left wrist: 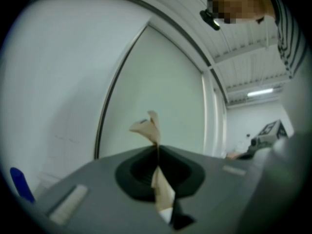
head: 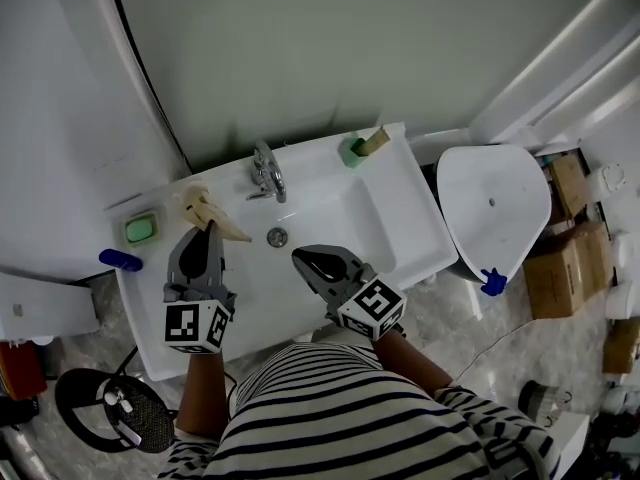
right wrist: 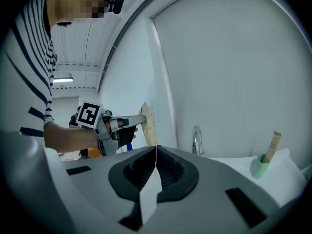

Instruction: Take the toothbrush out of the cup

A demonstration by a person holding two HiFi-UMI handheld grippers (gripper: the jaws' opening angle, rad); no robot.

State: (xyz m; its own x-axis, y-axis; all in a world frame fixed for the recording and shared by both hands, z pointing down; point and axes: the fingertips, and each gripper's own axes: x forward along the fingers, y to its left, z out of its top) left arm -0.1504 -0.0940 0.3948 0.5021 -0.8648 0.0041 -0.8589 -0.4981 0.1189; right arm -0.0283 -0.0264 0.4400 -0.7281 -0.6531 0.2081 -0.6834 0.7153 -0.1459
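- While the toothbrush [head: 375,140] leans in the green cup [head: 352,153], propped by its rim at about one o'clock from the drain [head: 277,236] on the sink [head: 410,223] ledge, lifting it out looks not yet begun.
- It shows as a short tan, wood-coloured stick; its bristles cannot be made out.
- At five o'clock from the drain, the right gripper [head: 300,257] has its jaws pressed together on nothing, likely free to fetch the toothbrush.
- At nine o'clock, the left gripper [head: 210,230] is clamped tight on a beige paper-like strip [head: 200,206], seemingly held aside, clear of the cup.
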